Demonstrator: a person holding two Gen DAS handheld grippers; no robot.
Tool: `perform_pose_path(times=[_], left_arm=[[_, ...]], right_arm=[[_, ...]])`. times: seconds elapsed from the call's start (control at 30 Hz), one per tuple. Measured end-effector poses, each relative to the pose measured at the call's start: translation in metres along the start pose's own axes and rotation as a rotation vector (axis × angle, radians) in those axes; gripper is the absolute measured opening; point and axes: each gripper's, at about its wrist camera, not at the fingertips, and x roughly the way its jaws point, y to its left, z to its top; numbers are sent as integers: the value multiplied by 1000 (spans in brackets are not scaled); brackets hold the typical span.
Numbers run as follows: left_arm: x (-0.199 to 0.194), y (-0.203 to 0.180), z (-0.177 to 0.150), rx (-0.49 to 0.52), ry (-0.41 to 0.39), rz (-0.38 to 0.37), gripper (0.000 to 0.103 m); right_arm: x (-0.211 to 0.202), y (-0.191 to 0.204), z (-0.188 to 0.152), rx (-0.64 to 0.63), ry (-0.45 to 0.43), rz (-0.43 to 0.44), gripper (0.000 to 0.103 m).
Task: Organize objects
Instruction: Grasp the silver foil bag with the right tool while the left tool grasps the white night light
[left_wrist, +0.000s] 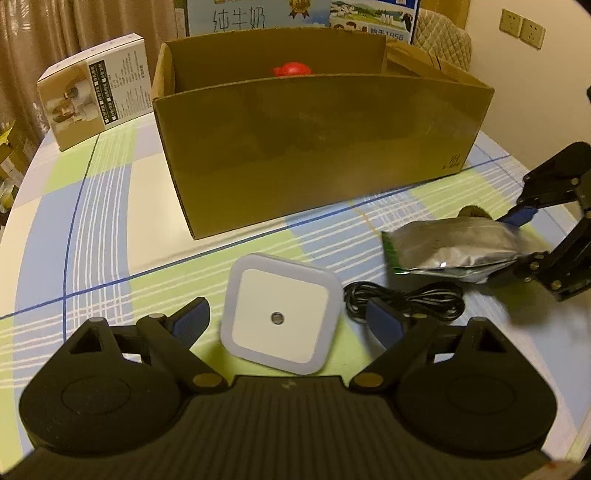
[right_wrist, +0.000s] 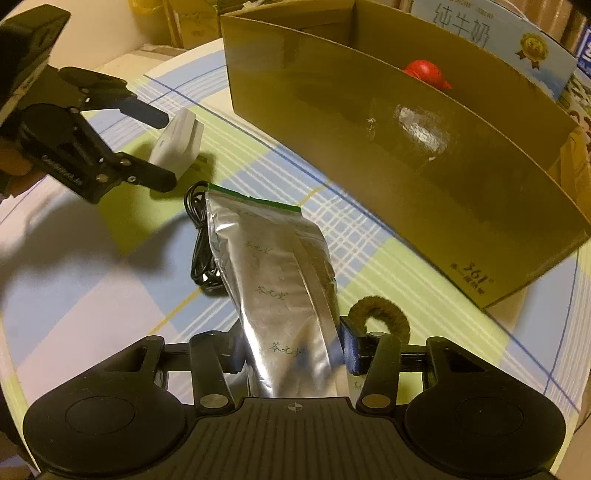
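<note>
A white square night light (left_wrist: 280, 314) rests tilted on the checked tablecloth, between the fingers of my left gripper (left_wrist: 288, 314), which is open with a gap on each side. From the right wrist view the same light (right_wrist: 177, 144) shows its plug prongs, with the left gripper (right_wrist: 166, 149) around it. My right gripper (right_wrist: 291, 350) is shut on a silver foil pouch (right_wrist: 280, 295) that sticks forward over the table. The pouch (left_wrist: 454, 243) and right gripper (left_wrist: 517, 242) are at the right in the left wrist view.
A coiled black cable (left_wrist: 402, 295) (right_wrist: 201, 251) lies between the light and the pouch. A brown fuzzy ring (right_wrist: 384, 310) sits by the right finger. The open cardboard box (left_wrist: 314, 147) (right_wrist: 406, 147) holds a red object (left_wrist: 291, 69). A white product box (left_wrist: 92, 96) stands far left.
</note>
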Motion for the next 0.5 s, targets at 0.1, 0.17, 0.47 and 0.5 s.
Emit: perform_pose_path(times=[0.1, 0.17, 0.47, 0.5], left_arm=[[4, 3, 1, 10, -1, -21, 79], [7, 4, 2, 14, 5, -27, 67], [-3, -1, -4, -77, 43, -5, 64], [-6, -3, -7, -104, 42, -5, 64]], right_arm=[[-3, 2, -4, 41, -8, -9, 45], [-6, 1, -7, 74, -20, -12, 45], [-24, -5, -19, 272, -66, -33, 44], [-27, -6, -21, 306, -72, -31, 44]])
